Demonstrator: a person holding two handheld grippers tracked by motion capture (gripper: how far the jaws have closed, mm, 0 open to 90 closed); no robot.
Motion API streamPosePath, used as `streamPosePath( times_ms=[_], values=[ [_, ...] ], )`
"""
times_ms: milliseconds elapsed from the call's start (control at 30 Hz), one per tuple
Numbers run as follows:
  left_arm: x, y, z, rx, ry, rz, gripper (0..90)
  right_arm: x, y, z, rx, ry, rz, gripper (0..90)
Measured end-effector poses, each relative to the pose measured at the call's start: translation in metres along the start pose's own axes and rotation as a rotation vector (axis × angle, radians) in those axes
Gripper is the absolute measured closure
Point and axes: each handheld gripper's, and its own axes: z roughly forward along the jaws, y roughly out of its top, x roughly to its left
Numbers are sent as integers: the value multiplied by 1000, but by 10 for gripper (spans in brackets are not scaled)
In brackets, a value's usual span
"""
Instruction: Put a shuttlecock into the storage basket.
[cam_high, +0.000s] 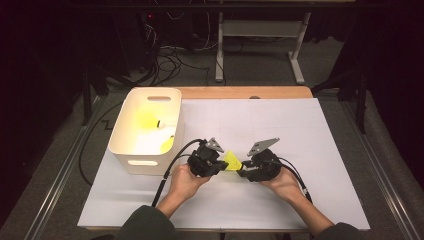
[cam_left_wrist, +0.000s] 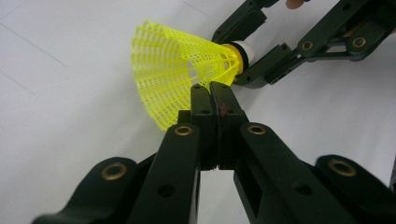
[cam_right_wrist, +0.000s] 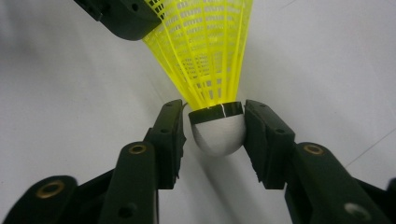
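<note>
A yellow plastic shuttlecock (cam_high: 231, 161) with a white cork tip hangs just above the white table sheet between my two grippers. In the left gripper view its mesh skirt (cam_left_wrist: 182, 70) is pinched at the edge, my left gripper (cam_left_wrist: 214, 88) shut on it. In the right gripper view the cork (cam_right_wrist: 218, 133) sits between the jaws of my right gripper (cam_right_wrist: 215, 116), with a thin gap showing on the left side, so the jaws stand open around it. From above, the left gripper (cam_high: 223, 165) and right gripper (cam_high: 242, 167) face each other tip to tip.
A white plastic bin (cam_high: 125, 115) stands at the left of the sheet with two more yellow shuttlecocks (cam_high: 147, 120) inside. A white sheet (cam_high: 300, 130) covers the tabletop. Cables trail from both grippers toward the person.
</note>
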Motion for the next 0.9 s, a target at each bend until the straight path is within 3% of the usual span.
streamPosePath(
  times_ms=[300, 500, 900],
  values=[
    [2, 0, -3, 1, 0, -15, 898, -4, -2, -4, -17, -20, 33, 448],
    [3, 0, -5, -1, 4, -27, 898, -6, -7, -10, -43, -50, 33, 432],
    [4, 2, -10, 7, 25, -48, 897, -14, -23, -26, -65, -82, 86, 424]
  ],
)
